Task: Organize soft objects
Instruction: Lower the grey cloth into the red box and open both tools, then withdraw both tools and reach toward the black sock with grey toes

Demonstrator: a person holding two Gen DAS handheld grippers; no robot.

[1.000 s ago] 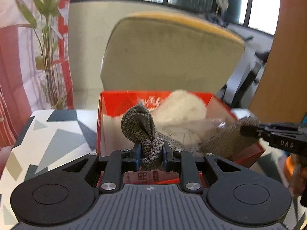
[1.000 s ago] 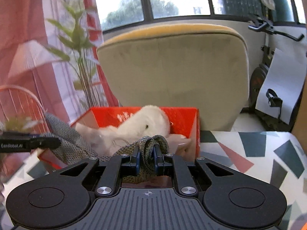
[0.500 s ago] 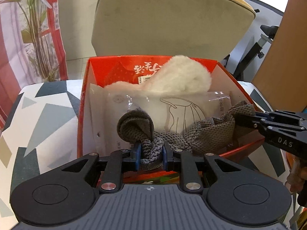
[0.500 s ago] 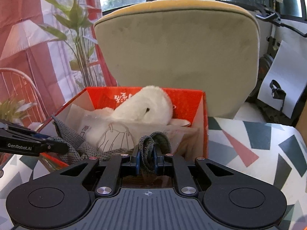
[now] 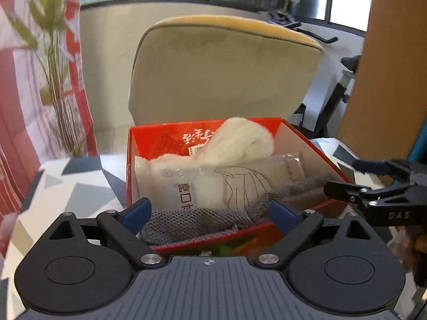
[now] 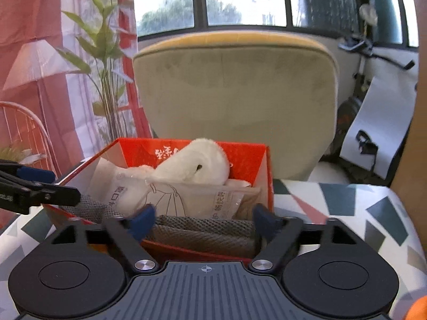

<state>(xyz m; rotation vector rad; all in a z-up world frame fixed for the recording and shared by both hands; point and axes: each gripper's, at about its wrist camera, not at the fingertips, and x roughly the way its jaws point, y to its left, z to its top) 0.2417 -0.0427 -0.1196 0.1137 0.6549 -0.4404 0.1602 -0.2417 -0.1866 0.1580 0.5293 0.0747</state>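
Two grippers face the red box [image 5: 315,146] with their fingers spread wide and nothing between the pads. Between and just ahead of the left gripper [image 5: 210,212] fingertips lies the grey scarf [image 5: 197,222], draped along the box's near edge, partly inside and a little over the rim; its far end runs off toward the right-hand finger and on to the right gripper [image 5: 344,178], whose two dark fingers [image 5: 344,190] stand apart just beyond the box's right wall. Past the scarf, farther ahead of the left fingers, a clear packet [image 5: 213,184] with printed line art leans in the box, and behind it sits a white fleece [image 5: 245,138] roll against the back wall. From the right wrist camera, the right gripper [image 6: 204,217] shows blue pads [image 6: 142,218] well apart, the scarf [image 6: 202,230] folded in the gap at the box [image 6: 260,160] front, touching neither pad as far as can be told. The packet [image 6: 170,197] and fleece [image 6: 194,164] rise beyond it. Off to the left of these fingers the left gripper [image 6: 50,184] pokes in beside the box. Beyond the box stands a beige chair [image 6: 234,101].
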